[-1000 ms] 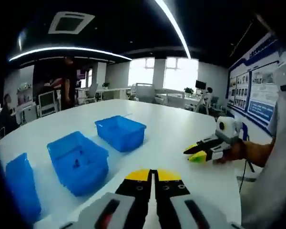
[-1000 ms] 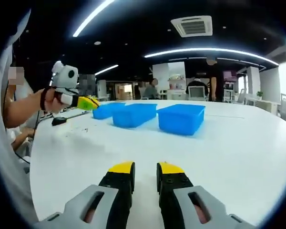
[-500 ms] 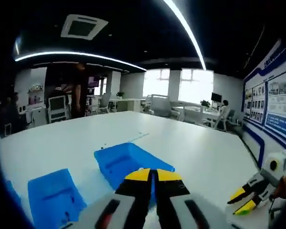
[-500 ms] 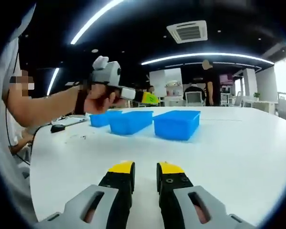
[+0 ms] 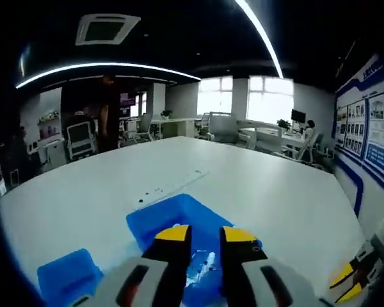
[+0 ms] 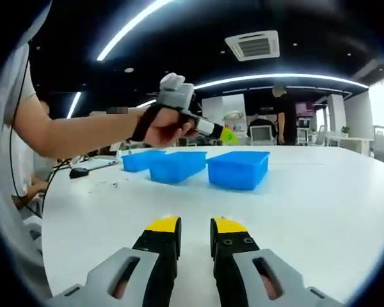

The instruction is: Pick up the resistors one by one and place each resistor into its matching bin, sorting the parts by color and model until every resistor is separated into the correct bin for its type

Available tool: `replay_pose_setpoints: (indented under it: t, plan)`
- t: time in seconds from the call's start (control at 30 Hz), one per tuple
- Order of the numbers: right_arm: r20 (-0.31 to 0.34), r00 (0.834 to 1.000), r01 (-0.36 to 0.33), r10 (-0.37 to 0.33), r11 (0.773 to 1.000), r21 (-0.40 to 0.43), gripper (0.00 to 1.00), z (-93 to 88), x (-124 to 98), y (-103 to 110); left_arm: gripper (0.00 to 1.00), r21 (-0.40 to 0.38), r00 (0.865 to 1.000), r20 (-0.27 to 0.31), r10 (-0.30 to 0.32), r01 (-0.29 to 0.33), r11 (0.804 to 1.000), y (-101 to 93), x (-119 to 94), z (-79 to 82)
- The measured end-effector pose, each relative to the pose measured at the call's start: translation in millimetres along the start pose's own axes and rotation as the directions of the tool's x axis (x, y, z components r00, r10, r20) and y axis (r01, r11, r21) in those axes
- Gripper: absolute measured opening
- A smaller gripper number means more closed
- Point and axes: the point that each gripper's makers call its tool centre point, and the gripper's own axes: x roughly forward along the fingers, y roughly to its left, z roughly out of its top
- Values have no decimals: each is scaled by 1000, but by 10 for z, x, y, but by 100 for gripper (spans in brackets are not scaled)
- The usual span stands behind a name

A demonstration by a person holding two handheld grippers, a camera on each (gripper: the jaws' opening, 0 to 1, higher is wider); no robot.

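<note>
The left gripper (image 5: 200, 231) is held parted, with nothing gripped, directly above the nearest blue bin (image 5: 179, 220); small resistors (image 5: 201, 267) are seen lying inside, between its jaws. The right gripper (image 6: 195, 224) is kept narrowly open and empty over the bench (image 6: 320, 192), well apart from the bins.

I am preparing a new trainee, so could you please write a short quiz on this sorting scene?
1. True or false: the left gripper hangs, jaws apart, above a blue plastic bin.
2. How many such bins stand on the white table in the right gripper view? A two, B three, C five.
3. Fill in: the right gripper holds ____.
Key: 1 true; 2 B; 3 nothing.
</note>
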Motion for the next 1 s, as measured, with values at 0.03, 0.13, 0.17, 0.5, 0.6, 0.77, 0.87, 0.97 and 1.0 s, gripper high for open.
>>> replay_pose_setpoints:
  t: [0.03,0.13,0.17,0.5,0.6,0.77,0.87,0.97,1.0]
  plan:
    - [-1,1000,0,0,1000,0,21,-2,-1,1,21,-1,1000,1,2,-2,1000,2,-9,-1]
    - [-2,1000,-1,1,1000,-3,21,-1,-4,8,20,3,1000,8,0,0,1000,-18,-69,19]
    - [-5,1000,1,-1,1000,0,21,-1,-4,5,20,7,1000,11,0,0,1000,-23,-91,33]
    - [40,999,-6,7,1000,-13,21,311,-66,90,19,68,997,75,-35,30,997,-33,-641,155]
    - [52,999,-10,12,1000,-21,21,379,-72,107,19,129,997,64,-45,37,991,-10,-924,62]
    - [51,998,-23,25,999,-38,21,424,-62,149,18,202,999,8,-47,44,978,118,-1493,-225]
    - [43,999,-31,33,999,-44,21,427,-56,173,18,287,996,-82,-39,61,956,264,-1871,-521]
    - [33,999,-35,37,998,-53,21,426,-50,184,17,389,973,-227,-30,119,914,449,-2172,-906]
    - [30,999,-36,38,998,-55,21,427,-46,184,17,400,963,-268,-36,145,905,486,-2257,-1023]
